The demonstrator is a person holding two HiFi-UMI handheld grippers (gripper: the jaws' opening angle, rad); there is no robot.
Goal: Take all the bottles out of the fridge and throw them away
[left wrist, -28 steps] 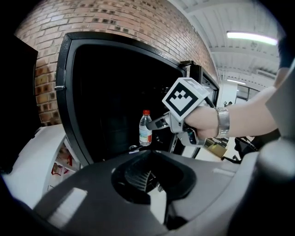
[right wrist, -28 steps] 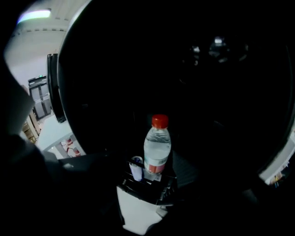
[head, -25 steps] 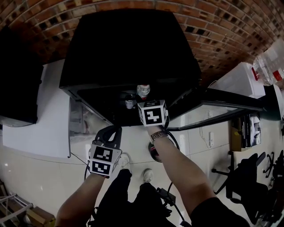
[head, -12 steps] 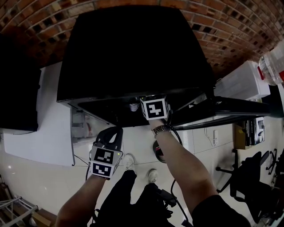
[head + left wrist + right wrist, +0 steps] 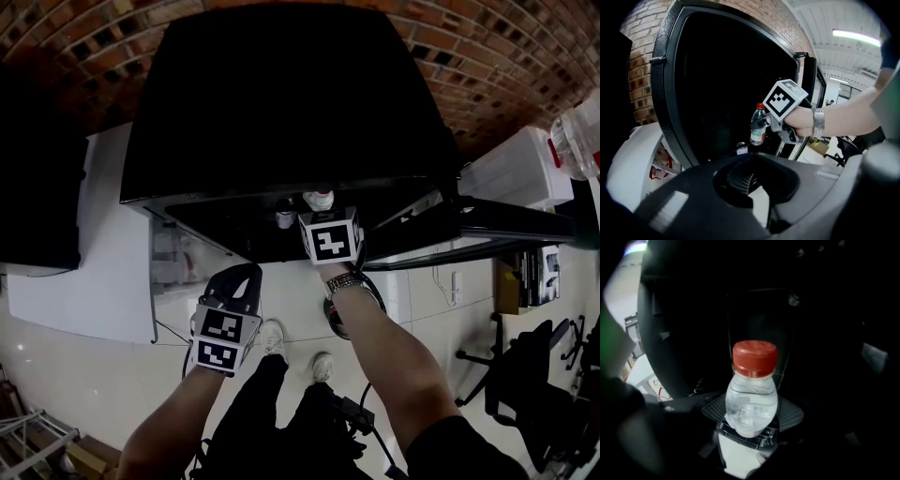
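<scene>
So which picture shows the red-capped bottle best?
The right gripper view: the bottle fills the middle, red cap and clear body plain. The left gripper view shows it small, side-on, in the right gripper. The head view shows only its cap.

Right claw (image 5: 747, 428) and its red-capped bottle (image 5: 751, 399) now farther out of the fridge (image 5: 281, 94) than before.

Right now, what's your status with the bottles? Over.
Right gripper shut on red-capped water bottle, at the open fridge mouth. Left gripper shut, empty, held low. Nothing blocking the way out.
</scene>
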